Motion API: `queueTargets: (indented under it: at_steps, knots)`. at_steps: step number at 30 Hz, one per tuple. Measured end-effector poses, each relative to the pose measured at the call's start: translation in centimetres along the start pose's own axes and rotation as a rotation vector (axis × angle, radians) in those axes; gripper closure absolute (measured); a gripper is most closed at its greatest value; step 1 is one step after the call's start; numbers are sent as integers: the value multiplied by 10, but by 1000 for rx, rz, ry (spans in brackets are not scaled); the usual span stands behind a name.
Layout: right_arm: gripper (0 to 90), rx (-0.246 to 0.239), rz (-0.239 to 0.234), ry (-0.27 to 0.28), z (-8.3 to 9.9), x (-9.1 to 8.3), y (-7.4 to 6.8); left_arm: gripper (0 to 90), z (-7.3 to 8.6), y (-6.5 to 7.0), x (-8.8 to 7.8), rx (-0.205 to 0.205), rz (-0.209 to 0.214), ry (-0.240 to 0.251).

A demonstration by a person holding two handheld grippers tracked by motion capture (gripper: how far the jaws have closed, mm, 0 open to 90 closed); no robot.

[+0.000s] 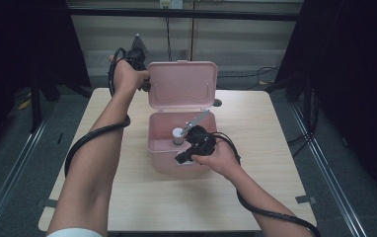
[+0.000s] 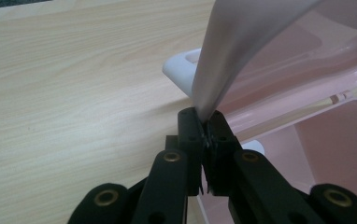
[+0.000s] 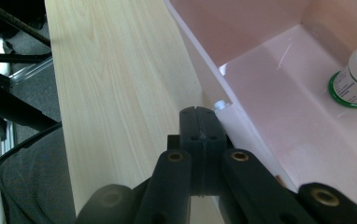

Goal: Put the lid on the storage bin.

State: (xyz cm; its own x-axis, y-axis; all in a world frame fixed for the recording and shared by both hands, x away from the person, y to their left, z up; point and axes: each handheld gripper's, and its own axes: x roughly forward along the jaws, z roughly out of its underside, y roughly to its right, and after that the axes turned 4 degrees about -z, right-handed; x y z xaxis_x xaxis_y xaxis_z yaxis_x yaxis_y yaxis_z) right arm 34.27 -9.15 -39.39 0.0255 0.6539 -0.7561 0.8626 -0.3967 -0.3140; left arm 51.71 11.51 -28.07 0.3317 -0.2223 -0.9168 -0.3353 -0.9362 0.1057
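1. The left claw (image 2: 206, 128) is clamped on the edge of the pink lid (image 1: 182, 84), which is held upright toward the far edge of the table (image 1: 275, 173).
2. The pink box (image 1: 163, 148), mid-table, is thus judged opened; a white-capped bottle (image 1: 178, 136) is seen standing inside.
3. The right claw (image 3: 200, 122) is fully closed on nothing, just beside the box's near wall.
4. Lowering and latching the lid is judged to remain.

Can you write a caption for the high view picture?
Left gripper holds the pink box's lid open while the right gripper rests at its front.
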Motion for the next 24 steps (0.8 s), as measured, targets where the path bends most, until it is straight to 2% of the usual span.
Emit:
queueTargets:
  at_steps: [8, 19, 24]
  knots:
    - [900, 2, 6, 1, -1, 0, 0, 867, 8, 2, -5, 23, -4, 9]
    - [900, 5, 13, 1, -1, 0, 0, 863, 18, 7, -10, 33, -16, 11]
    - [900, 8, 15, 2, -1, 1, 0, 861, 21, 7, -11, 24, -14, 19]
